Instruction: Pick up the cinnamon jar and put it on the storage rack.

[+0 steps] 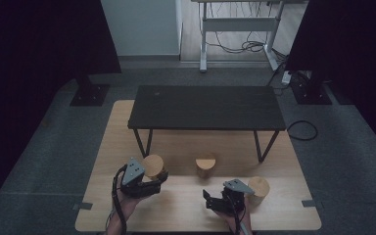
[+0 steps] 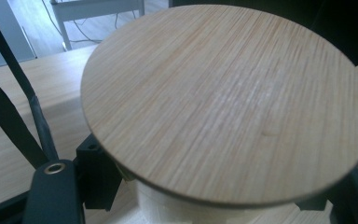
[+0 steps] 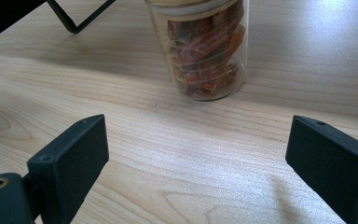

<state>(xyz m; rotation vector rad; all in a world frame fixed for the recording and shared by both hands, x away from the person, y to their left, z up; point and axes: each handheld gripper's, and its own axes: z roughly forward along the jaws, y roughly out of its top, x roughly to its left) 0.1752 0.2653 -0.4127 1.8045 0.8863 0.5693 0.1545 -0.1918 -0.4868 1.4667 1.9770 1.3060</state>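
A wooden table (image 1: 284, 215) is standing on grey carpet (image 1: 44, 161), bearing a black shelf (image 1: 205, 107). Dark curtains (image 1: 34, 44) are hanging at both sides. A white desk frame (image 1: 240, 24) is standing behind, cables (image 1: 245, 46) lying beneath.

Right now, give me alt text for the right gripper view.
A clear glass jar of reddish-orange dried pieces stands on the pale wooden table, ahead of the right claw, whose two black jaws stand wide apart with nothing between them.
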